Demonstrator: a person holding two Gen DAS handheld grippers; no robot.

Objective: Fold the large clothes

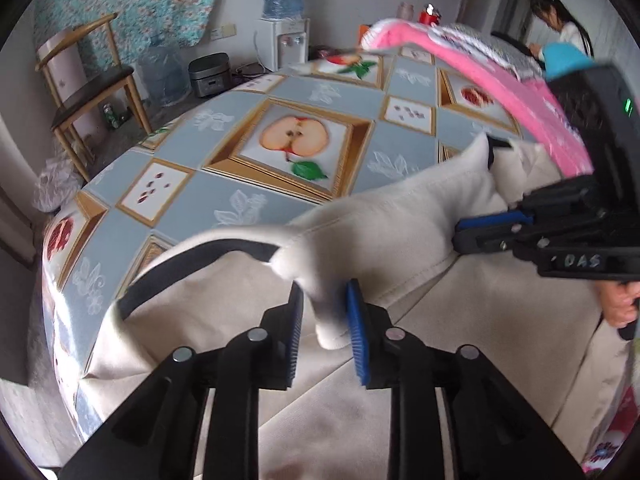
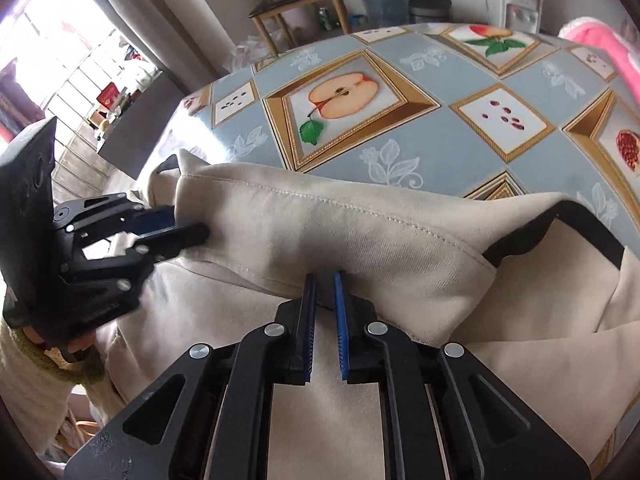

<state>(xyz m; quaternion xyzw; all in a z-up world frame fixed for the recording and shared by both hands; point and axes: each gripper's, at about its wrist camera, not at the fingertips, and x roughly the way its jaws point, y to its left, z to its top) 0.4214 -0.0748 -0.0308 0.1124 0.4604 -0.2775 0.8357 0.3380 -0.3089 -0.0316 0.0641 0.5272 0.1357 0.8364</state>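
A large cream garment (image 1: pixel 400 216) with black trim (image 1: pixel 188 264) lies on the near part of the table; it also fills the right wrist view (image 2: pixel 320 232). My left gripper (image 1: pixel 325 300) is shut on a raised fold of the cream cloth near the black-trimmed edge. My right gripper (image 2: pixel 325 292) is shut on the cloth's folded edge. In the left wrist view the right gripper (image 1: pixel 464 236) pinches the fold at the right. In the right wrist view the left gripper (image 2: pixel 192 228) pinches it at the left.
The table carries a grey-blue cloth with fruit pictures (image 1: pixel 296 140). A pink garment (image 1: pixel 460 60) lies at the far right of the table. A wooden chair (image 1: pixel 88 88), a water dispenser (image 1: pixel 284 20) and a rice cooker (image 1: pixel 210 74) stand beyond. A person (image 1: pixel 560 20) sits at the back right.
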